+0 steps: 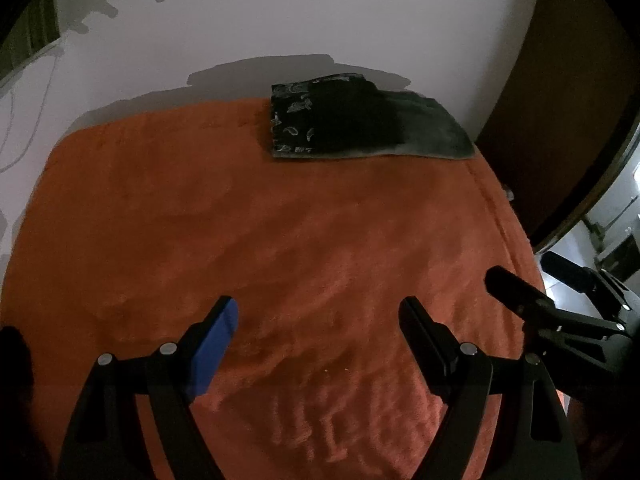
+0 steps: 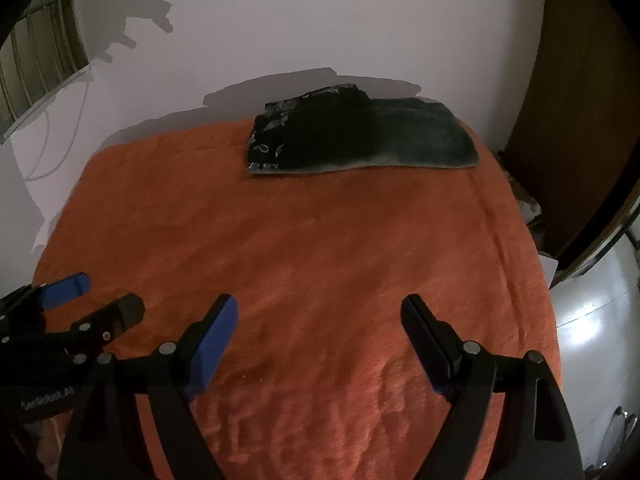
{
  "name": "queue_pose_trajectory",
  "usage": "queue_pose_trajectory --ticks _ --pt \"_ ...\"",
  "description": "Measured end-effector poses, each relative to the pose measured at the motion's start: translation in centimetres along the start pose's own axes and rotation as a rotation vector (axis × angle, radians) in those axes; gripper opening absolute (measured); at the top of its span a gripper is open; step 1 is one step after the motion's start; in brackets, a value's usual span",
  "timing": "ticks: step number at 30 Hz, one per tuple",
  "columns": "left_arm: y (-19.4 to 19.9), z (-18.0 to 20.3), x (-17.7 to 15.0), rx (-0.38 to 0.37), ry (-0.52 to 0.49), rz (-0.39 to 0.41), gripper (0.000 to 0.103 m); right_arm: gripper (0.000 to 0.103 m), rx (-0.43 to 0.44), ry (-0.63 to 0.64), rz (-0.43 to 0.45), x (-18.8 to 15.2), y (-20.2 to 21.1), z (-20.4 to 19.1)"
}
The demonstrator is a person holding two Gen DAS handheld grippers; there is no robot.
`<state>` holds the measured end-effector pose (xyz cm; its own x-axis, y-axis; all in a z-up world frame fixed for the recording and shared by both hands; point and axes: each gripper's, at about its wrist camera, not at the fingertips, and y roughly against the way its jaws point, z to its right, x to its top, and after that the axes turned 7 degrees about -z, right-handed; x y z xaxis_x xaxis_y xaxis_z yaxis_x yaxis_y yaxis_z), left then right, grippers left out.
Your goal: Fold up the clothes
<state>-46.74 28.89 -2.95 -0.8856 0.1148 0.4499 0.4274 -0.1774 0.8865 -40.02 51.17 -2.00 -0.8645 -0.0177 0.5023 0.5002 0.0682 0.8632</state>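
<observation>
Folded dark green-black garment with pale print [image 1: 360, 122] lies flat at far edge of fuzzy orange blanket [image 1: 260, 240], against white wall [image 1: 320, 8]. Long axis runs left-right, printed end to the left. Left gripper [image 1: 318, 322] and right gripper [image 2: 318, 320] both spread wide, empty, well apart from it.

In the right wrist view, small pale lettering runs along the black body of the left tongs [image 2: 100, 300] at the near left edge; it is blurred and only partly legible, seeming to begin "Sen" and end "AI", and the whole word cannot be made out. The dark folded garment [image 2: 316, 136] at the far side of the bed carries pale printed marks along its left part, but they are too small and dim to read as letters. Nothing else is readable.
</observation>
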Motion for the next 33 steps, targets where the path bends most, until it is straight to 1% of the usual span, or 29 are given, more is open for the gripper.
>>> queue_pose_trajectory --ticks 3,5,10,18,22,25,30,33 --pt "-0.1 -0.4 0.1 0.007 0.012 -0.008 0.084 0.083 0.01 0.006 -0.01 -0.1 -0.1 -0.3" --pt "-0.2 -0.4 0.2 0.029 0.016 -0.009 0.084 0.083 0.028 0.003 -0.024 -0.1 -0.2 -0.5" --pt "-0.4 -0.4 0.0 0.092 0.011 -0.003 0.084 0.083 0.04 0.011 -0.025 -0.1 -0.4 -1.3" --pt "-0.2 -2.0 -0.7 0.031 0.032 0.007 0.084 0.083 0.035 0.017 -0.041 -0.3 -0.8 -2.4" --pt "0.7 -2.4 -1.1 0.047 0.015 0.026 0.084 0.083 0.044 0.017 -0.052 -0.2 -1.3 -2.9" --pt "1.2 -3.0 -1.5 0.04 0.032 0.033 0.084 0.083 0.054 0.024 -0.066 -0.5 -1.6 -3.5" --pt "1.4 -4.4 -2.2 0.021 0.083 0.02 0.084 0.083 0.064 0.043 -0.078 -1.1 -2.1 -4.4" --pt "1.4 -4.8 -2.6 0.021 0.078 0.017 0.084 0.083 0.07 0.055 -0.086 -1.5 -2.3 -4.9"
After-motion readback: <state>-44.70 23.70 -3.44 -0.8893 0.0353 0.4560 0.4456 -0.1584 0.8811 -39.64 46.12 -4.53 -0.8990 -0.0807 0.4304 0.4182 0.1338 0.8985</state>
